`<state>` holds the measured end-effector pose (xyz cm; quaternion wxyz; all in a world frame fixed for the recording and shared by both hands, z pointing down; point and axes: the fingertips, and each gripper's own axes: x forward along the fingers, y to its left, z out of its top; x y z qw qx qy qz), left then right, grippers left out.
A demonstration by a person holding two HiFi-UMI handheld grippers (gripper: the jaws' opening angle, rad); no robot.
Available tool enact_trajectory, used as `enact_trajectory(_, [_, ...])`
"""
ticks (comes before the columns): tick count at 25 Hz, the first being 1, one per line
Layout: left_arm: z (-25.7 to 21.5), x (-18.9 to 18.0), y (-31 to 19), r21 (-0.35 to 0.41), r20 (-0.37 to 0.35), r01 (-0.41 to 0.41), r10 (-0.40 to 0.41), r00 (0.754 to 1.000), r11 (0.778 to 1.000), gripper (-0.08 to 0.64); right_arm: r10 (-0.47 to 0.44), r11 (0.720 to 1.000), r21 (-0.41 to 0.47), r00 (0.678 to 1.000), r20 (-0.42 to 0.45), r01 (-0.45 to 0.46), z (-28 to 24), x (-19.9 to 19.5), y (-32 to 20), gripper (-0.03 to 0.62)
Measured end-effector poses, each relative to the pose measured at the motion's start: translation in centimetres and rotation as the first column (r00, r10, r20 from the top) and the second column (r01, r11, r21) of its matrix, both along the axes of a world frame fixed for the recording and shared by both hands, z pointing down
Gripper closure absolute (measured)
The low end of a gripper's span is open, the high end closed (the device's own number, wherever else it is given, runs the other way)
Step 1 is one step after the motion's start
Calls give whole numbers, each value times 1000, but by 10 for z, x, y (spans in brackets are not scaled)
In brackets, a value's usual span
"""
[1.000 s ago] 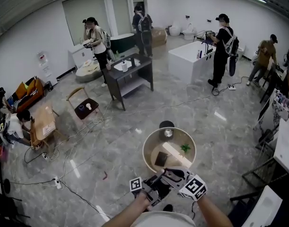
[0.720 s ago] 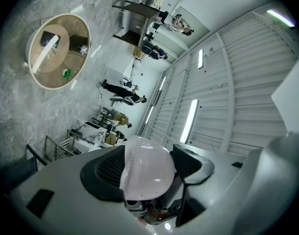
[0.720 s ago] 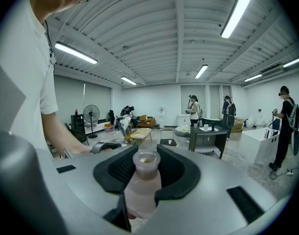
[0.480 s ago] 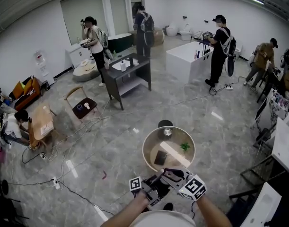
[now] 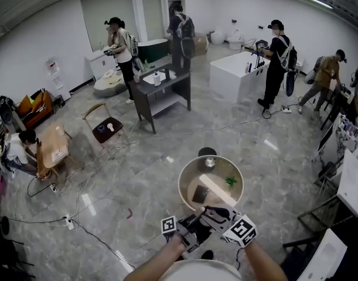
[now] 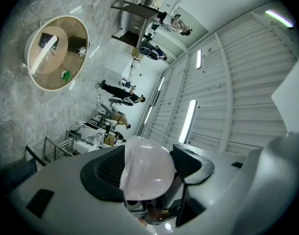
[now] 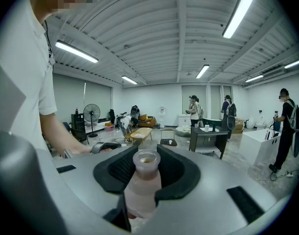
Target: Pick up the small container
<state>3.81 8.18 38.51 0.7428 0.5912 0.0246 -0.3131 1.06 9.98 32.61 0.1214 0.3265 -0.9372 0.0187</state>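
The jaws of your right gripper [image 7: 147, 169] are closed on the small container [image 7: 142, 192], a pale pink bottle standing upright between them, neck open, held up by the round desk's [image 5: 181, 183] near edge. Expect it light, thin-walled, slick (so grip the body, gently). Your left gripper's [image 6: 149, 173] jaws clamp a white domed cap [image 6: 145, 165].

The small container [image 7: 141, 189] is seen as a pale pink, translucent bottle with a round neck, its mouth left uncapped. It is clamped at the shoulder between the black pads of the right tongs [image 7: 146, 166] and held in the air, with the neck pointed forward past the pads. A white, glossy, dome-shaped cap [image 6: 148, 177] is gripped in the left tongs [image 6: 149, 164]. Whether it fits the container cannot be told.
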Motion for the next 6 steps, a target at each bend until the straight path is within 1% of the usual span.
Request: enact_trajectory(6, [0, -2, 1, 4, -2, 8, -8, 1000, 1000, 244, -5, 1000, 6, 1000, 3, 5, 0, -2, 1, 459])
